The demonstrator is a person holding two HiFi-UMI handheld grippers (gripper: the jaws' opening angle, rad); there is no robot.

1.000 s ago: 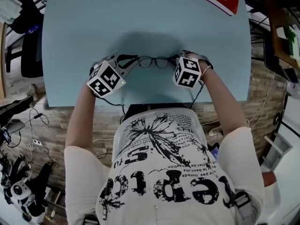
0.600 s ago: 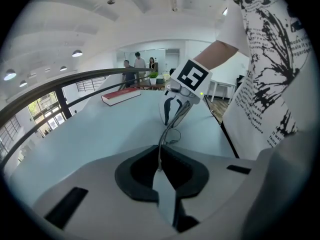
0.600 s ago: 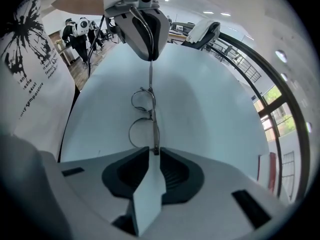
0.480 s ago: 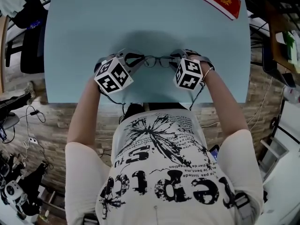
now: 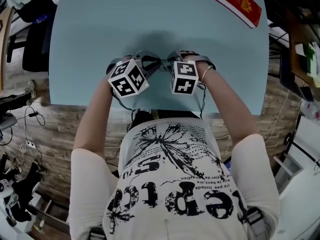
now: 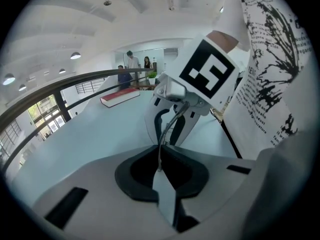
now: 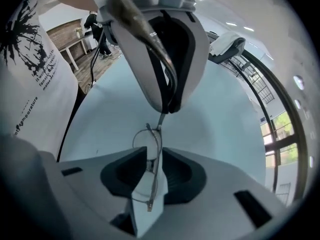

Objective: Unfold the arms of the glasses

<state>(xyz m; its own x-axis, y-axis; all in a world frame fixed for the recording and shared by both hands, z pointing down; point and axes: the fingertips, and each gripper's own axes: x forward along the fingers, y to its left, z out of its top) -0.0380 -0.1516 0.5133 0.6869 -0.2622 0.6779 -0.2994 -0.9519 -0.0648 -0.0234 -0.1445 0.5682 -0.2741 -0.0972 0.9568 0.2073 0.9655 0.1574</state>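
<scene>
Thin dark-rimmed glasses hang just over the pale blue table, between my two grippers. My left gripper is shut on one end of them, and a thin metal arm runs out from its pinched jaws. My right gripper stands close beside it, pointing steeply down. In the right gripper view a lens rim and frame pass through the gap of its jaws, which are closing but do not press on it. The left gripper holds the frame's far end.
A red book lies at the table's far right corner, also seen in the left gripper view as the red book. Chairs, cables and gear stand on the floor around the table. The person's torso is close to the near table edge.
My right gripper has slid left along the glasses and now sits close to the left gripper. The left gripper has kept its place and its hold.
</scene>
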